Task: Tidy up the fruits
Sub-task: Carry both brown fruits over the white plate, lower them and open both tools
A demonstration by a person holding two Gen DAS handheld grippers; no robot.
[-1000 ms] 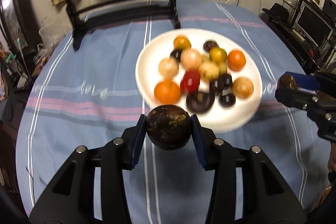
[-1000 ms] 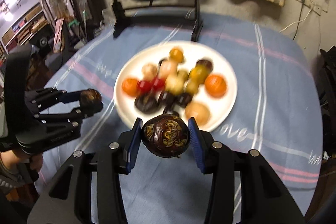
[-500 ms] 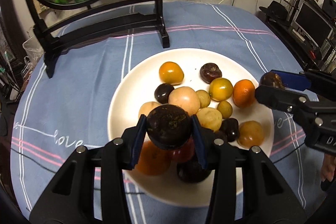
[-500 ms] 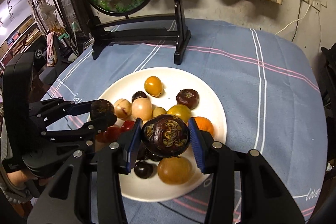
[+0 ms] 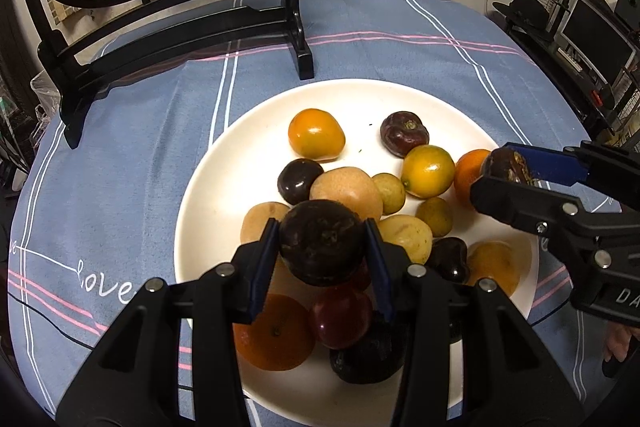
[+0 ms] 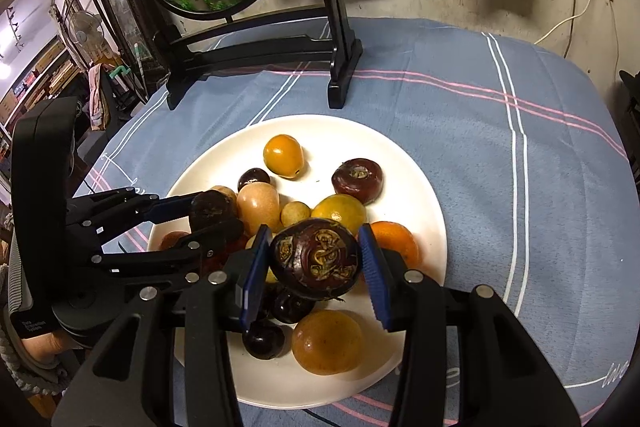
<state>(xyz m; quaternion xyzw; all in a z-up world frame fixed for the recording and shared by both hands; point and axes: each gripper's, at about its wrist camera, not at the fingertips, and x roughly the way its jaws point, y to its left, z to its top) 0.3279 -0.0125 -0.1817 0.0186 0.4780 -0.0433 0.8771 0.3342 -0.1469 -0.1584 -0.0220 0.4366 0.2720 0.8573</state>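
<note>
Now both tongs hang over the fruit plate, each clamped on a dark fruit.

Above the white plate [image 5: 208, 187], which sits on a blue striped tablecloth [image 5: 120, 167], the left tongs [image 5: 322, 247] grip a dark round fruit [image 5: 322, 241] between blue pads, and the right tongs [image 6: 316, 259] grip a dark patterned fruit [image 6: 316, 258]. On the plate lies a heap of fruit: an orange-yellow one [image 5: 316, 134] at twelve o'clock, a dark red one [image 5: 404, 133] at one o'clock, an orange [image 5: 274, 333] and a red fruit [image 5: 340, 317] toward six o'clock, and pale tan ones [image 5: 346, 189] in the middle. A black stand [image 5: 298, 27] with a round goldfish panel rises beyond the plate at eleven o'clock.
</note>
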